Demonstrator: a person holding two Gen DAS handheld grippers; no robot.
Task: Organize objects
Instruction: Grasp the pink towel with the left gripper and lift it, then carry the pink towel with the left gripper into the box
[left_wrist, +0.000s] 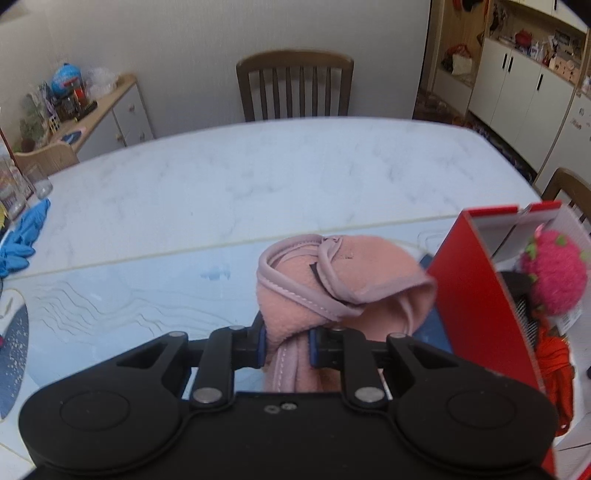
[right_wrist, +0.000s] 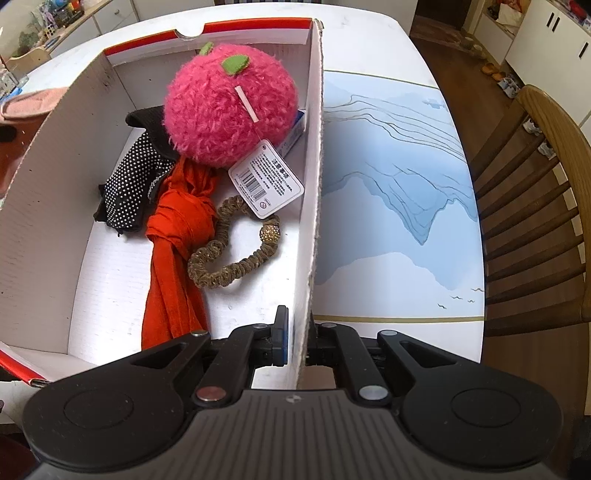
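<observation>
Mostly the white table (left_wrist: 229, 177) is bare beyond the left gripper (left_wrist: 286, 341) — wide room up to its far edge. A pink cloth (left_wrist: 332, 280) is pinched between the nearly closed jaws, just beside the red box (left_wrist: 476, 295). The box's right wall (right_wrist: 314, 184) is clamped by the right gripper (right_wrist: 297, 341), jaws almost fully closed.
</observation>
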